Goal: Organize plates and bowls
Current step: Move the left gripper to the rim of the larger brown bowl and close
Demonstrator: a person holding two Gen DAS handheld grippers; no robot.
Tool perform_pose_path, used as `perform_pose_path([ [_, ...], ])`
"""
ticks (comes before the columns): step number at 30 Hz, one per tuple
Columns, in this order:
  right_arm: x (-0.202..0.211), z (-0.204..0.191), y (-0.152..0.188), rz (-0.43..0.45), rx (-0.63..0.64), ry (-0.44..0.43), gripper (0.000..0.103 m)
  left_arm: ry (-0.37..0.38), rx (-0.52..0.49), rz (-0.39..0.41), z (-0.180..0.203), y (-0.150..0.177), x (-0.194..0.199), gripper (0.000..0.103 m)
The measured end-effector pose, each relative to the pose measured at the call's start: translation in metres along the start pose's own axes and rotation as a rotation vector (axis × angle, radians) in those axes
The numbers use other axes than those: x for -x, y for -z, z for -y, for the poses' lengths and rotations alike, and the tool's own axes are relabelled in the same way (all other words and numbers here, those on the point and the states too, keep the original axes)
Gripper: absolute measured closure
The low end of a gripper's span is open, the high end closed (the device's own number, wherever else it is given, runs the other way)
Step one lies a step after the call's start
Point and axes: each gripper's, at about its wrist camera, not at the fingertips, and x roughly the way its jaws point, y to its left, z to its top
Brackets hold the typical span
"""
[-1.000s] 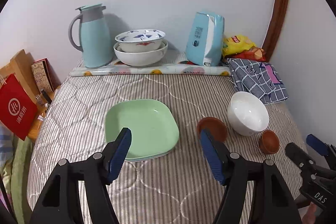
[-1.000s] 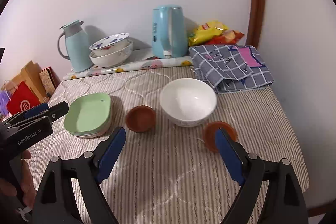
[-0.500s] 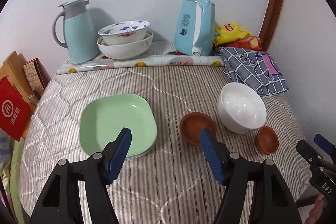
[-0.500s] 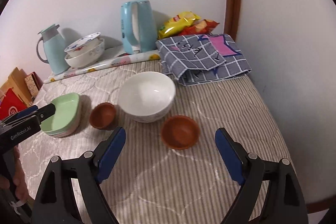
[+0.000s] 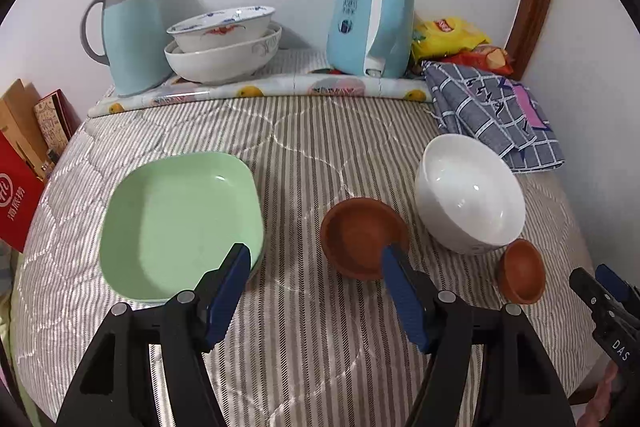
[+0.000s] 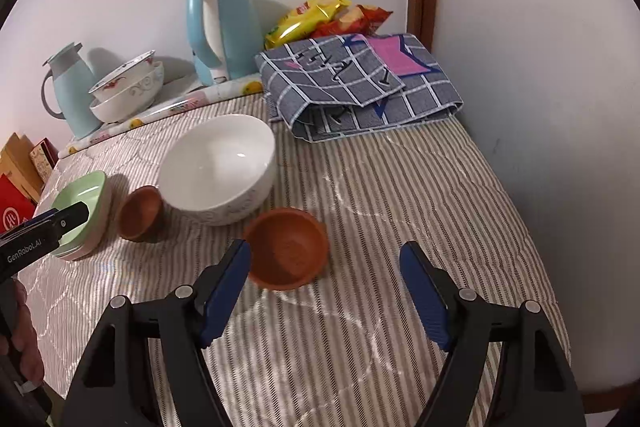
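Observation:
A stack of green square plates (image 5: pixel 176 223) lies on the striped quilt, left of a brown bowl (image 5: pixel 362 237). A white bowl (image 5: pixel 468 193) sits to the right, with a second small brown bowl (image 5: pixel 522 271) beside it. My left gripper (image 5: pixel 316 257) is open and empty, its right finger just in front of the first brown bowl. My right gripper (image 6: pixel 326 253) is open and empty, with the second brown bowl (image 6: pixel 288 247) between its fingers, nearer the left one. The white bowl (image 6: pixel 220 167), first brown bowl (image 6: pixel 140 213) and green plates (image 6: pixel 82 205) also show in the right wrist view.
At the back stand a light-blue jug (image 5: pixel 128 31), two stacked patterned bowls (image 5: pixel 224 43), a blue kettle (image 5: pixel 372 19), snack bags (image 5: pixel 452 39) and a folded checked cloth (image 5: pixel 496 111). A wall runs along the right. Red and brown boxes (image 5: pixel 20 163) stand at the left edge.
Both grippers moved forward, closer to the dishes. The left one shifted toward the first brown bowl. The right one swung right and now frames the second brown bowl.

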Motion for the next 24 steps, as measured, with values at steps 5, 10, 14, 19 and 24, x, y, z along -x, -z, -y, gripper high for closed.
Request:
perform_pose_path([
  [5,-0.017,0.007,0.001,-0.026,-0.015,-0.011,0.032,-0.008,-0.011,-0.018,0.008,-0.001,-0.014,0.037],
  [10,-0.029,0.010,0.001,-0.041,-0.025,-0.020,0.033,0.002,-0.012,-0.031,0.013,-0.003,-0.025,0.037],
  [14,-0.037,0.013,0.001,-0.051,-0.035,-0.030,0.035,0.008,-0.016,-0.036,0.019,-0.002,-0.032,0.037],
  [19,-0.047,0.014,0.001,-0.067,-0.042,-0.042,0.038,-0.004,-0.006,-0.047,0.022,0.000,-0.041,0.042],
  [24,-0.059,0.014,0.002,-0.090,-0.045,-0.055,0.046,-0.020,0.005,-0.064,0.022,-0.001,-0.050,0.048],
])
